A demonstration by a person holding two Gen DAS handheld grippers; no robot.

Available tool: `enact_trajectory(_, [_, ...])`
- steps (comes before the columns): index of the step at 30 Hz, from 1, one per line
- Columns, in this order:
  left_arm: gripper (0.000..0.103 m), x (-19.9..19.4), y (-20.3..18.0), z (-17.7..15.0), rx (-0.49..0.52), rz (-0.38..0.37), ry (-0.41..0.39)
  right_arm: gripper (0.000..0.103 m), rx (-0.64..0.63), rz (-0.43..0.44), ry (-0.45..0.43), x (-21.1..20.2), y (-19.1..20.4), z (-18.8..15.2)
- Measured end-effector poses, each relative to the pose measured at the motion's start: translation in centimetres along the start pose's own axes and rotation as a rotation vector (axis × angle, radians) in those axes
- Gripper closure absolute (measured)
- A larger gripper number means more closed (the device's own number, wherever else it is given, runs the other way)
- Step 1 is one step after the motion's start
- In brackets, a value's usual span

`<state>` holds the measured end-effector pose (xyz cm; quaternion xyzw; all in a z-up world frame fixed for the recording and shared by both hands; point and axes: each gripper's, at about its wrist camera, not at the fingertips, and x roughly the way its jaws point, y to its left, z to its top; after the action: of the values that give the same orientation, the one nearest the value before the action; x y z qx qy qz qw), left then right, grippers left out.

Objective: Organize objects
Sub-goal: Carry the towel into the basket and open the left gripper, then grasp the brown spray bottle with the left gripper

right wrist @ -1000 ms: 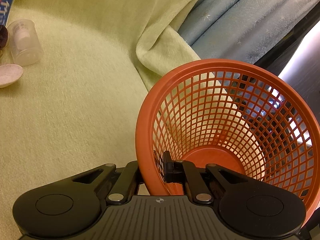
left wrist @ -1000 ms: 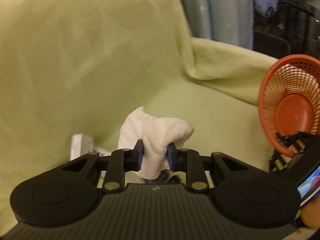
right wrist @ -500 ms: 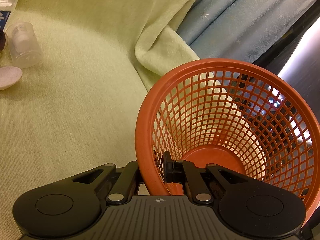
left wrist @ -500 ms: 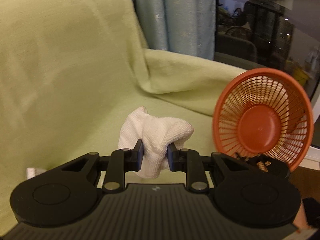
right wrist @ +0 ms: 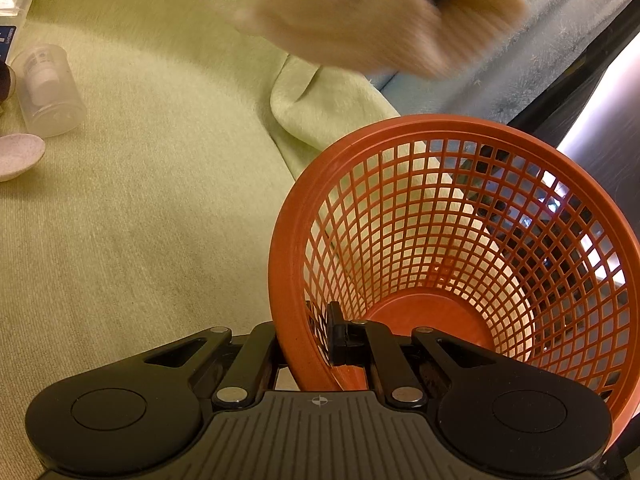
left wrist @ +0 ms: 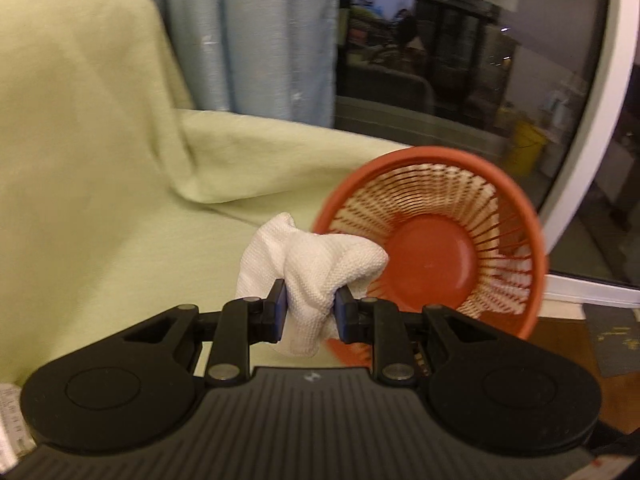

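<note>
My left gripper (left wrist: 309,312) is shut on a crumpled white cloth (left wrist: 316,268), held in the air just left of the mouth of an orange mesh basket (left wrist: 436,252). The basket is tilted on its side, opening toward the left gripper. In the right wrist view my right gripper (right wrist: 316,344) is shut on the near rim of the orange basket (right wrist: 460,240), one finger inside and one outside. The cloth shows there as a pale blur (right wrist: 380,16) at the top, above and beyond the basket.
A light green cover drapes the sofa seat (right wrist: 152,216) and backrest (left wrist: 80,100). At the left lie a clear plastic cup (right wrist: 48,92) on its side, a white spoon (right wrist: 18,156) and a plastic box (right wrist: 12,4). Blue curtain (left wrist: 256,36) and dark glass (left wrist: 460,48) stand behind.
The left gripper has carried the cloth to the right, so the basket now sits just behind it. The cloth has come into the right wrist view at the top. The right gripper has not moved.
</note>
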<state>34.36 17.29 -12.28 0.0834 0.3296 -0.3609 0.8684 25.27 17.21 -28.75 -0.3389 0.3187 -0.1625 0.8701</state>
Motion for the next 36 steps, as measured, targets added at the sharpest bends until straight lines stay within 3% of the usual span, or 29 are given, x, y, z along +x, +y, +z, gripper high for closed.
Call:
enact_trajectory(6, [0.078, 2.5, -2.8, 2.2, 0.047, -0.093, 0.007, 0.101, 0.005, 0.001, -0.001, -0.3, -0.1, -0.1])
enact_trajectory(8, [0.063, 3.3, -3.3, 2.8, 0.03, -0.123, -0.006, 0.101, 0.005, 0.002, -0.001, -0.2, -0.1, -0.1])
enact_trajectory(12, [0.06, 3.4, -2.2, 3.3, -0.026, -0.103, -0.03, 0.1, 0.009, 0.012, 0.002, -0.3, -0.2, -0.1])
enact_trajectory(17, [0.059, 0.1, 1.9, 1.3, -0.103, 0.029, -0.052, 0.1, 0.023, 0.002, 0.004, -0.4, -0.7, -0.2])
enact_trajectory(20, [0.056, -2.6, 5.5, -1.1, -0.161, 0.148, -0.05, 0.1, 0.024, 0.009, 0.004, -0.5, -0.7, -0.2])
enact_trajectory(27, [0.055, -7.0, 13.0, -8.1, -0.281, 0.407, 0.055, 0.1, 0.026, 0.012, 0.006, -0.4, -0.6, -0.1])
enact_trajectory(31, [0.055, -7.6, 14.5, -11.5, -0.298, 0.476, 0.118, 0.1, 0.025, 0.014, 0.007, -0.3, -0.6, 0.0])
enact_trajectory(36, [0.055, -7.1, 14.4, -14.9, -0.272, 0.478, 0.201, 0.1, 0.022, 0.014, 0.009, -0.3, -0.6, 0.0])
